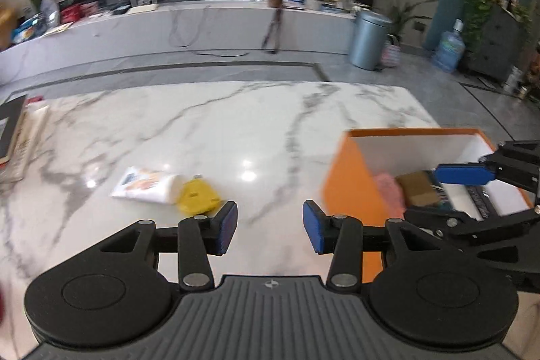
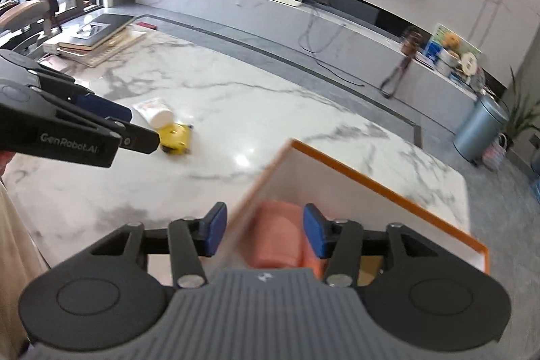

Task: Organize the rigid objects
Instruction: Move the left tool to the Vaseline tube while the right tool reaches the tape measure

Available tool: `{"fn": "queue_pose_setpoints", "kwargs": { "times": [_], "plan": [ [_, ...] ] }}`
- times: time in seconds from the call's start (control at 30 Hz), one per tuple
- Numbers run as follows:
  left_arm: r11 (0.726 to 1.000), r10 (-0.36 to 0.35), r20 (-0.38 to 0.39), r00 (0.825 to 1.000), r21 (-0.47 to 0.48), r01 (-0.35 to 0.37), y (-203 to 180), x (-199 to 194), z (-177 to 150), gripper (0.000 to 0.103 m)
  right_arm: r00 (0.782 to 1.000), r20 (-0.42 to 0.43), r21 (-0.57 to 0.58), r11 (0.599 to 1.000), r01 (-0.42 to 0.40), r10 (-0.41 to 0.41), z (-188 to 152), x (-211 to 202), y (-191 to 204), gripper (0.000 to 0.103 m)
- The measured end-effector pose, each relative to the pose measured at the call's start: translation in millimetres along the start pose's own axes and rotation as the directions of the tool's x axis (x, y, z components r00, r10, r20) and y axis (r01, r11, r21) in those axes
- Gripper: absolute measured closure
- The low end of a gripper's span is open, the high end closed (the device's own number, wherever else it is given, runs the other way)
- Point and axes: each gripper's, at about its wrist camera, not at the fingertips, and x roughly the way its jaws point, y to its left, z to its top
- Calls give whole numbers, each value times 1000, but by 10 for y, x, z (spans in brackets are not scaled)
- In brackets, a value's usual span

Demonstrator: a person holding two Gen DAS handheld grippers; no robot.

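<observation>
Left wrist view: the left gripper (image 1: pixel 270 226) hangs over the white, grey-veined marble surface (image 1: pixel 209 123) with its blue-padded fingers (image 1: pixel 226 226) spread and nothing between them. A flat yellow plastic object (image 1: pixel 196 193) lies just beyond and left of the left pad, touching the cap end of a white squeeze tube with orange print (image 1: pixel 148 184). At right stands the orange cardboard box with white lining (image 1: pixel 351 188), already holding a pink item (image 1: pixel 391 188) and a brown carton (image 1: pixel 418 188); the right gripper (image 1: pixel 472 188) reaches over its near rim. Judged from here, the next pick is the yellow piece: doing it well means swinging left until the piece sits centred in the gap, coming down low, and closing across its narrower sides without nudging the tube

Right wrist view: the right gripper (image 2: pixel 263 230) hovers above the box's near corner (image 2: pixel 388 188), fingers (image 2: pixel 315 230) apart and empty, the pink item (image 2: pixel 280 238) lying in the box directly below the gap. The left gripper (image 2: pixel 135 127) enters from the left, its tips just beside the yellow object (image 2: pixel 175 137), which rests on the surface with the tube (image 2: pixel 156 112) behind it. A stack of books (image 2: pixel 94 39) sits at the far corner, well apart. The right hand would do best to clear the box rim before the left brings anything over
</observation>
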Motion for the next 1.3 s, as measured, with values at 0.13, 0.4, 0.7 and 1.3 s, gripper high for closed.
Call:
{"fn": "queue_pose_setpoints", "kwargs": {
  "times": [0.13,0.4,0.7,1.3],
  "plan": [
    [998,-5,-11,1000,-67,5,327,11,1,53,999,-20,-9,999,-51,51,164,174,207,51],
    [981,50,-17,999,-186,-52,939,144,-66,54,987,-100,-7,992,-124,123,341,642,529,51],
    [933,56,-39,998,-353,-66,1183,572,-33,35,974,-148,13,985,-171,171,561,1246,743,51],
    [826,124,-67,990,-546,-141,1490,1209,114,32,952,-212,8,974,-225,221,899,2199,939,44]
  ]
}}
